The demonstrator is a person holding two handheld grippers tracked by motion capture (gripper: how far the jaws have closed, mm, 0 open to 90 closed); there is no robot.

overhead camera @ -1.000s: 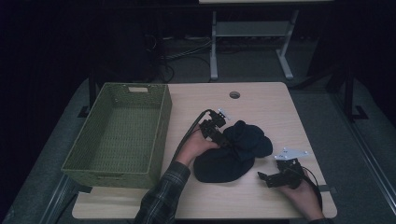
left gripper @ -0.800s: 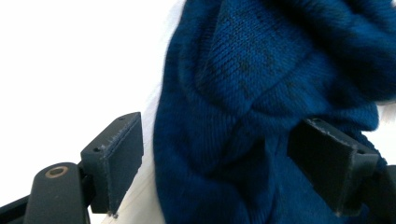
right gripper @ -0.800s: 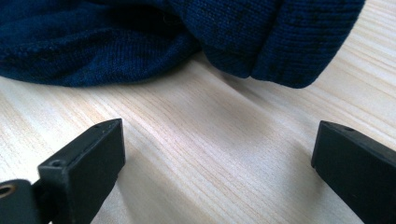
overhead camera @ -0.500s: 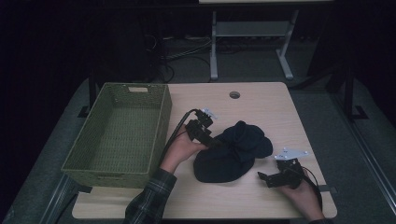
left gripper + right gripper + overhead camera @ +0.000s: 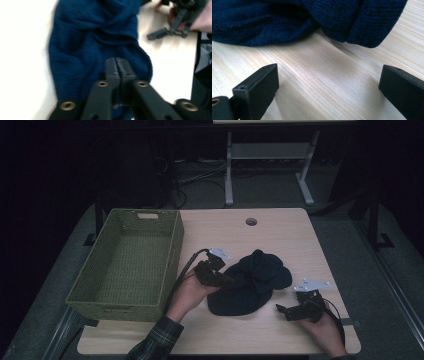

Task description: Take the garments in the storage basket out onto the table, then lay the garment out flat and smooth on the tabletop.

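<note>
1. Cloth: we see one dark blue knit piece, crumpled, at the centre of the high view, a little right of the middle and toward the lower part of the table.
2. Our left gripper sits at the cloth's left edge in the high view. In the left gripper view its jaws are pressed together over the cloth; whether a fold is pinched between them we cannot tell.
3. Our right gripper lies at the lower right of the high view, on the bare wood, just beside the cloth's lower right edge and apart from it.
4. In the right gripper view its jaws are spread wide at the bottom corners of the frame, with only wood grain between them; the cloth fills the top of the frame, its ribbed hem at the upper right.
5. Basket: one green woven one, at the left of the high view, its right wall near our left hand.
6. One round hole shows in the tabletop, above the cloth in the frame and well apart from it.
7. A desk frame stands on the floor at the top of the high view, with cables to its left.
8. Nothing stands between either gripper and the cloth.
9. Count: one cloth, one basket, two grippers, two hands.
</note>
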